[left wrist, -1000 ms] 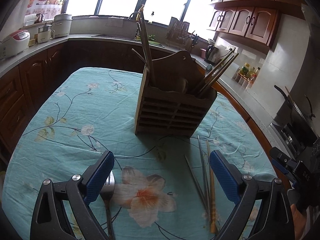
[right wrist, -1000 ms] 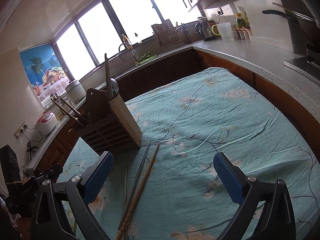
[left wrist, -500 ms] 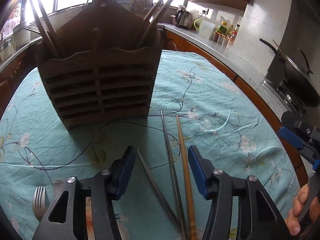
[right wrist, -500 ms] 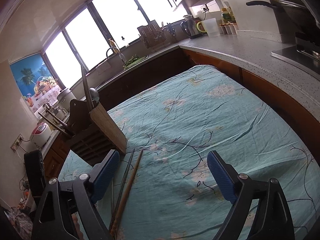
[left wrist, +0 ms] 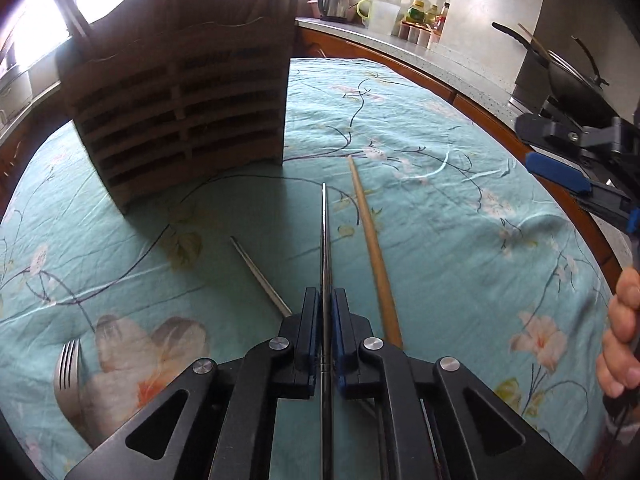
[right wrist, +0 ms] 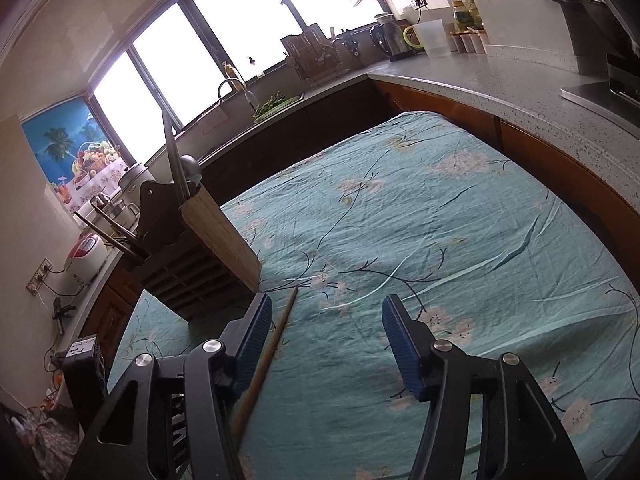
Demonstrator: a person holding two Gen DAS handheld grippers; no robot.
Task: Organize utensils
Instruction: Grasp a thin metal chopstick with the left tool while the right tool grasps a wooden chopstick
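My left gripper (left wrist: 325, 292) is shut on a thin metal chopstick (left wrist: 324, 236) that points away toward the wooden utensil holder (left wrist: 180, 112). A second metal chopstick (left wrist: 260, 276) lies on the cloth to its left and a wooden chopstick (left wrist: 372, 248) to its right. A fork (left wrist: 68, 376) rests at the lower left. In the right wrist view my right gripper (right wrist: 326, 312) hangs low over the cloth with its jaws closing. The wooden chopstick (right wrist: 276, 340) lies between them, close by the left finger (right wrist: 256, 332), and the right pad is well clear of it. The holder (right wrist: 216, 240) stands just beyond.
The table wears a teal flowered cloth (left wrist: 460, 208). The right gripper (left wrist: 560, 168) and a hand (left wrist: 620, 340) sit at the right edge of the left wrist view. A stone counter (right wrist: 500, 80) with kettle and jars runs behind, and a wok (left wrist: 568, 80) is at the right.
My left gripper dropped toward the chopsticks, rolled, and shut on the metal one. My right gripper's jaws narrowed and sank closer to the wooden chopstick.
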